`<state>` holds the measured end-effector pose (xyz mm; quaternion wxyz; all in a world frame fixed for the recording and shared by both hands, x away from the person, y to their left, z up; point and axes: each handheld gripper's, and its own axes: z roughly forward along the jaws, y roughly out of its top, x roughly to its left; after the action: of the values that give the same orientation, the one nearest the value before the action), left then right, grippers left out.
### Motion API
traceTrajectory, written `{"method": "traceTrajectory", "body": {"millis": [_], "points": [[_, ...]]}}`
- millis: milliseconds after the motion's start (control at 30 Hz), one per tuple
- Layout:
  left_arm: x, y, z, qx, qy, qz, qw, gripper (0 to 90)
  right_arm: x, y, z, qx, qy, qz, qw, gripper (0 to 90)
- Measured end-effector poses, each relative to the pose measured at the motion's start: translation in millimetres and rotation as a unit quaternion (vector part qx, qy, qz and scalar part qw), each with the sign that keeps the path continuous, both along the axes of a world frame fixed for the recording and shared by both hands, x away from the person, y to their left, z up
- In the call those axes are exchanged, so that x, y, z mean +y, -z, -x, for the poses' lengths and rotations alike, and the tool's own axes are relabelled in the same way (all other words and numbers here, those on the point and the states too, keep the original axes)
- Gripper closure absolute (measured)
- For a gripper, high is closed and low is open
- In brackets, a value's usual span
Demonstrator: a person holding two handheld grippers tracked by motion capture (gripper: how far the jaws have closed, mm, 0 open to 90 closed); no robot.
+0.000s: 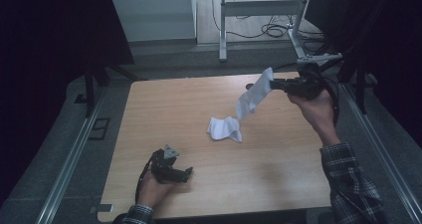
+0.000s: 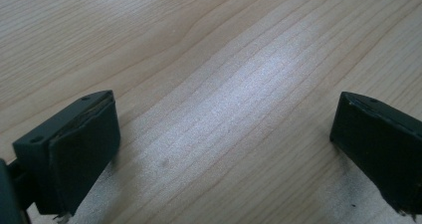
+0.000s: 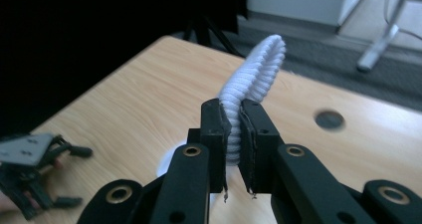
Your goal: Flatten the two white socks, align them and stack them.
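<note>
Here your right tongs [image 3: 234,134] pinch the white sock's [image 1: 251,97] cuff, lifting it so its toe trails below on the surface [image 1: 174,104], while your left tongs [image 1: 181,173] rest spread wide, holding nothing.

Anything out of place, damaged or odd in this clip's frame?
Nothing looks damaged or spilled. The right tongs are shut on one end of a white sock, lifted so it hangs with its lower part crumpled on the wooden table. The left tongs rest open near the table's front, holding nothing.
</note>
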<state>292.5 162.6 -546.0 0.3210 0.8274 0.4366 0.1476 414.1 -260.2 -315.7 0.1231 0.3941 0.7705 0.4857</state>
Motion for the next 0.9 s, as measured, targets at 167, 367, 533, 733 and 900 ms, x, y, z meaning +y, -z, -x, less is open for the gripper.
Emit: {"method": "traceTrajectory", "body": {"millis": [167, 367, 533, 733, 900], "points": [[0.4, -0.3, -0.1, 0.001, 0.003, -0.003, 1.0, 0.0, -33.2, 43.7, 1.4, 0.04, 0.033, 0.026, 0.9983, 80.8], [-0.6, -0.1, -0.2, 0.001, -0.002, 0.0, 1.0, 0.0, -75.0, 110.5, 3.1, 0.089, 0.085, 0.082, 0.989, 80.7], [-1.2, 0.0, -1.0, 0.0, -0.004, 0.001, 1.0, 0.0, -110.2, 147.8, 13.4, 0.117, 0.118, 0.088, 0.9822, 80.5], [-1.8, -0.3, -3.0, 0.0, -0.003, -0.004, 1.0, 0.0, -140.1, 182.9, 28.5, 0.133, 0.139, 0.112, 0.975, 79.0], [-2.4, -0.4, -4.7, 0.0, -0.003, -0.004, 1.0, 0.0, -143.7, 188.4, 31.7, 0.119, 0.145, 0.132, 0.9734, 62.3]]}}
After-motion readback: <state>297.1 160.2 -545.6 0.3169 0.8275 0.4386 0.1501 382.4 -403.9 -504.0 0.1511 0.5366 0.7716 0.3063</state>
